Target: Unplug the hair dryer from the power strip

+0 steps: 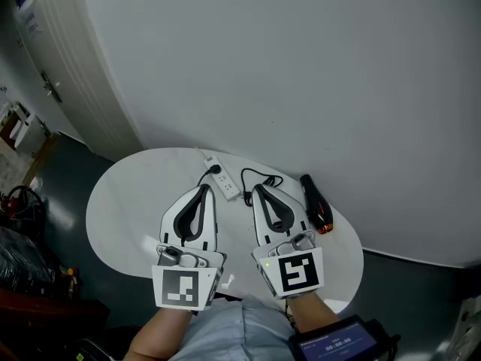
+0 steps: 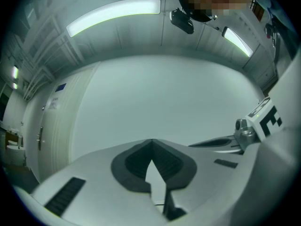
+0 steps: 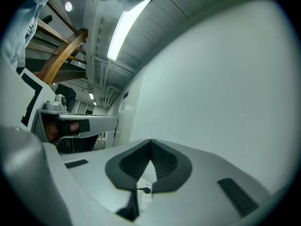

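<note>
Head view: my left gripper [image 1: 203, 189] and right gripper [image 1: 260, 189] hang side by side above the white table [image 1: 120, 201], both with jaws closed. The strip [image 1: 225, 180] lies on the table between their tips, with a black plug [image 1: 218, 169] in it. The dryer [image 1: 316, 203] lies just right of my right gripper, its cord [image 1: 263, 176] looped beside the strip.

Left gripper view: my jaws meet at the tips, holding nothing.

Right gripper view: jaws together and empty, the strip and plug showing below them.
</note>
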The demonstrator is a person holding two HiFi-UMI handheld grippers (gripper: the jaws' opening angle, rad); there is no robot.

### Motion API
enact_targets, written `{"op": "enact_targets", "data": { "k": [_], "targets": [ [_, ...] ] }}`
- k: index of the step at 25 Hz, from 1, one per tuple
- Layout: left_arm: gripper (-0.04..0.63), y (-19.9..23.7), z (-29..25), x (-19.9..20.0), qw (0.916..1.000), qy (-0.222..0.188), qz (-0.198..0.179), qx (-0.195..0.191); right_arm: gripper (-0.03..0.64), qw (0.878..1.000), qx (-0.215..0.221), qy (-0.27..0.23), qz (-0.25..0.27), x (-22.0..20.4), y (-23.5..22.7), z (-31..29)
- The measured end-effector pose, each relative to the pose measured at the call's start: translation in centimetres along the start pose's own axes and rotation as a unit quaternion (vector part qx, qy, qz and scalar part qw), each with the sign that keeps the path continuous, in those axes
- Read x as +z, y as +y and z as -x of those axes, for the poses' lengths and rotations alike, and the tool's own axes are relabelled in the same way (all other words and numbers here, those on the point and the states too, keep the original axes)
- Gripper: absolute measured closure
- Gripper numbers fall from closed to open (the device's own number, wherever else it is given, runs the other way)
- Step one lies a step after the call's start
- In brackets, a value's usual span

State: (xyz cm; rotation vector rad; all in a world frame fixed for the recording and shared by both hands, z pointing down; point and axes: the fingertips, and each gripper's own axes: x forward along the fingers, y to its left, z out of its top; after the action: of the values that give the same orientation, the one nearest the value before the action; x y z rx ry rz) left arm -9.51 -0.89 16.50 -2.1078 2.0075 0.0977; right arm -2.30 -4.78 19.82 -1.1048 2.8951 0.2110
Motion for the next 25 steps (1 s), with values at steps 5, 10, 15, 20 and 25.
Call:
{"op": "enact_targets", "data": {
  "k": [5,10,15,20,25],
  "targets": [
    [0.597,-0.6,0.1,0.1,0.9994,0.012,0.032,0.008,0.617,1.000,-0.005,-0.027,-0.007,1.2,-0.6,0.3],
    [0.597,-1.3,-0.2,-0.2,0.9992,0.017,0.035,0.005,0.617,1.000,-0.010,-0.013,0.002,0.7,-1.1,0.8],
    [0.597,-1.8,-0.3,-0.2,0.9994,0.021,0.029,0.002,0.617,0.998,-0.018,-0.063,-0.011,2.2,-1.6,0.8],
    [0.597,-2.1,-0.5,-0.4,0.9995,0.022,0.024,-0.001,0.617,0.999,-0.021,-0.048,-0.007,1.5,-1.9,1.2],
    [0.597,-2.3,-0.6,-0.6,0.9990,0.025,0.037,0.000,0.617,0.999,-0.023,-0.034,-0.003,0.8,-2.1,1.3]
  ]
}}
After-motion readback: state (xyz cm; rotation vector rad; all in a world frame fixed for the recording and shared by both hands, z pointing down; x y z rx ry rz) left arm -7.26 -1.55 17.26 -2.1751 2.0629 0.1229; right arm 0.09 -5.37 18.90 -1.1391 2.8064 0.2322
